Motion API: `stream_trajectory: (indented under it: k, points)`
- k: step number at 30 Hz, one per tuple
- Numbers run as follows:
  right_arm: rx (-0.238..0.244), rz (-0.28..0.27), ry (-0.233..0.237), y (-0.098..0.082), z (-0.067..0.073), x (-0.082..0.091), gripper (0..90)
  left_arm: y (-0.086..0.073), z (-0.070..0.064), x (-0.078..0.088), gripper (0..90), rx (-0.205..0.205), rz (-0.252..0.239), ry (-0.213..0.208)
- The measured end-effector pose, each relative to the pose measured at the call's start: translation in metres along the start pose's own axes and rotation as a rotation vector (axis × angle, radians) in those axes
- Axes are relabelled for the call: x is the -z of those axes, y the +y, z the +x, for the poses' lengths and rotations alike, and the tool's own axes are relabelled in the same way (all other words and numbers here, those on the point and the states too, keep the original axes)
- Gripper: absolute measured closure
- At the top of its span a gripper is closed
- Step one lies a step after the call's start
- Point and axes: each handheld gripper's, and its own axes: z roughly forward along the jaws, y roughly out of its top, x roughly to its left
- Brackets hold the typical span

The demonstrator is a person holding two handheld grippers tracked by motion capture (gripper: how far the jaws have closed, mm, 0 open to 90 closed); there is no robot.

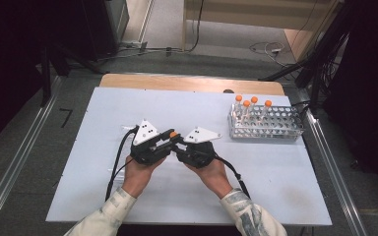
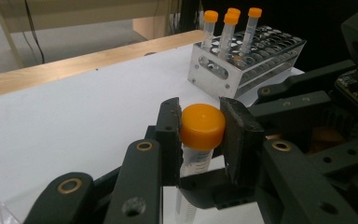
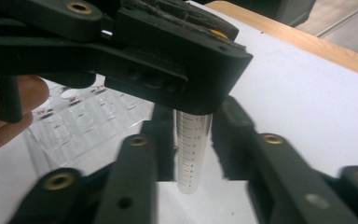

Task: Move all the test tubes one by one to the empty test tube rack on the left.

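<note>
Left gripper view: your left gripper pinches the orange cap of a clear graduated tube, holding it upright above the white table. Your right gripper has its jaws spread either side of the tube's lower body, pads not touching it. A metal rack with four capped tubes stands well apart at the right.

- A tube is clamped at its orange cap by the left gripper.
- The right gripper is seen just beside it.
- Four orange-capped tubes are held upright in a metal rack on the white table.
</note>
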Motion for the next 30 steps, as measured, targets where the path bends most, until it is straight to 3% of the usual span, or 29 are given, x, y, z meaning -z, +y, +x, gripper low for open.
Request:
stream_trajectory:
  k: [1,5,10,20,30]
  points:
    - [0.000,0.000,0.000,0.000,0.000,0.000,58.5,0.000,0.001,0.000,70.2,0.001,0.000,0.001]
    - [0.007,0.007,-0.024,-0.002,-0.004,0.004,43.8,0.002,0.004,0.002,70.2,0.015,-0.006,0.009]
    - [-0.053,0.038,-0.053,-0.005,-0.011,0.007,31.7,0.005,0.009,0.003,70.2,0.038,-0.012,0.009]
    - [-0.093,0.053,-0.069,-0.013,-0.020,0.025,27.1,0.014,0.022,0.012,70.2,0.060,-0.028,0.040]
    - [-0.094,0.072,-0.093,-0.027,-0.028,0.039,27.0,0.028,0.043,0.020,70.2,0.096,-0.041,0.086]
